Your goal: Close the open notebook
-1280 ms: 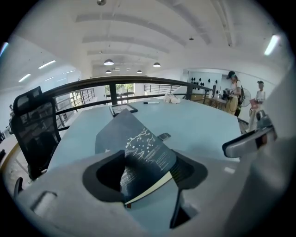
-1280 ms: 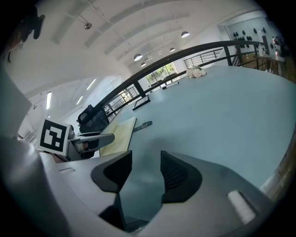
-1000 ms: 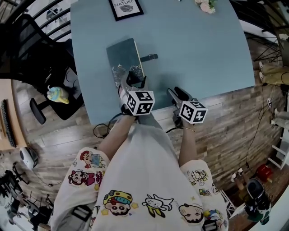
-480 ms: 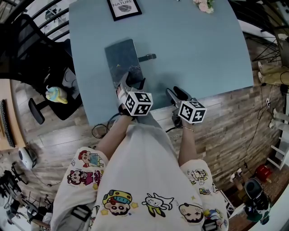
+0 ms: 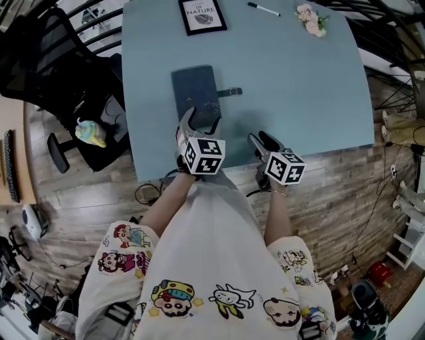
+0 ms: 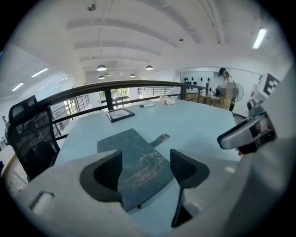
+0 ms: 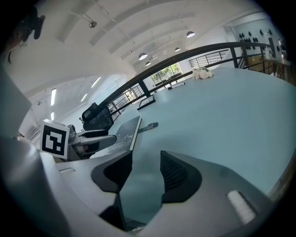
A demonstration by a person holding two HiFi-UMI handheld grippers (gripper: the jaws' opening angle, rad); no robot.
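The notebook (image 5: 194, 88) lies closed and flat on the blue table (image 5: 299, 86), dark blue-grey cover up, its strap (image 5: 230, 91) sticking out to the right. My left gripper (image 5: 201, 120) hovers over the notebook's near end, open, with nothing between its pads. In the left gripper view the notebook's cover (image 6: 134, 155) shows below and beyond the left gripper (image 6: 145, 169), and the strap (image 6: 162, 138) lies farther off. My right gripper (image 5: 262, 141) is open and empty near the table's front edge. From the right gripper (image 7: 143, 173) the notebook (image 7: 124, 134) lies off to the left.
A framed picture (image 5: 202, 16), a pen (image 5: 263, 9) and small flowers (image 5: 311, 18) lie at the table's far side. A black office chair (image 5: 56, 56) stands left of the table. A cable (image 5: 149, 192) lies on the wooden floor below the front edge.
My left gripper has lifted and drawn back a little from the notebook's near end. The right gripper has stayed put. The head view has shifted slightly.
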